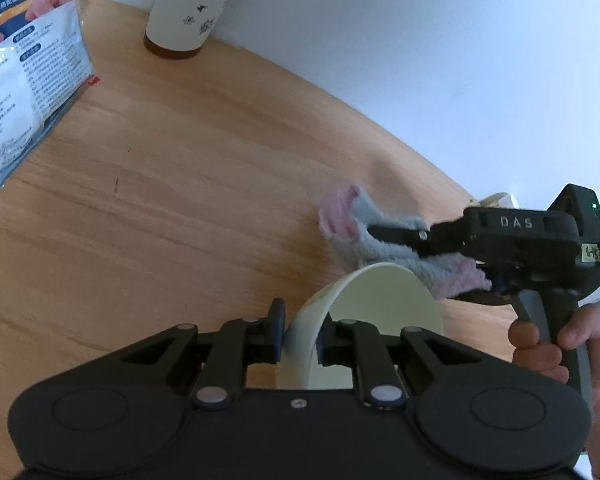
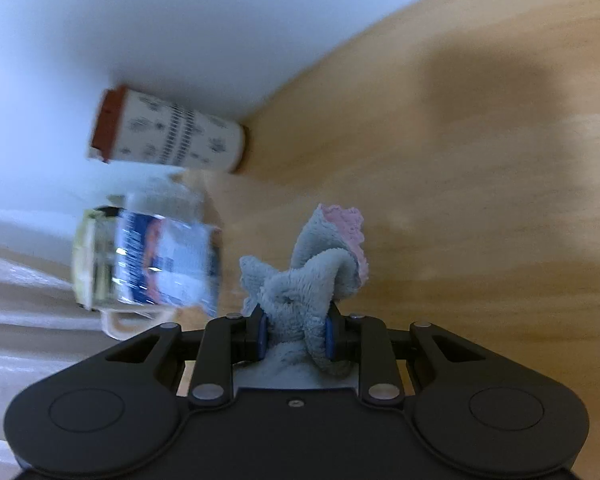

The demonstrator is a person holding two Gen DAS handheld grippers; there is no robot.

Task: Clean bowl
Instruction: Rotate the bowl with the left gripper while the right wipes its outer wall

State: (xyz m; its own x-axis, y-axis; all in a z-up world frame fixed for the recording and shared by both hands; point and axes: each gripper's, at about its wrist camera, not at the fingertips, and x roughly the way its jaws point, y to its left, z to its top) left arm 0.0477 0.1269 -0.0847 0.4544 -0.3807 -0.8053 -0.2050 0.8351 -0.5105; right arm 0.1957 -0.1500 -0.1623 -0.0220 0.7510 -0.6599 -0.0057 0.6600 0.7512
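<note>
A pale cream bowl (image 1: 380, 320) is held tilted on its edge above the wooden table (image 1: 160, 200). My left gripper (image 1: 300, 340) is shut on its rim, with the bowl's wall pinched between the two pads. Just beyond the bowl's upper edge, my right gripper (image 1: 404, 264) is shut on a bunched grey and pink cloth (image 1: 352, 220). A person's hand (image 1: 540, 344) grips its handle. In the right wrist view the cloth (image 2: 316, 276) bulges out from between the blue pads of the right gripper (image 2: 296, 336). The bowl is out of sight there.
A tall white printed cup (image 1: 188, 8) with a brown lid (image 2: 108, 128) stands against the white wall at the table's back. A blue and white printed pouch (image 1: 28, 80) stands at the left; in the blurred right wrist view the pouch (image 2: 164, 264) sits near a cup handle.
</note>
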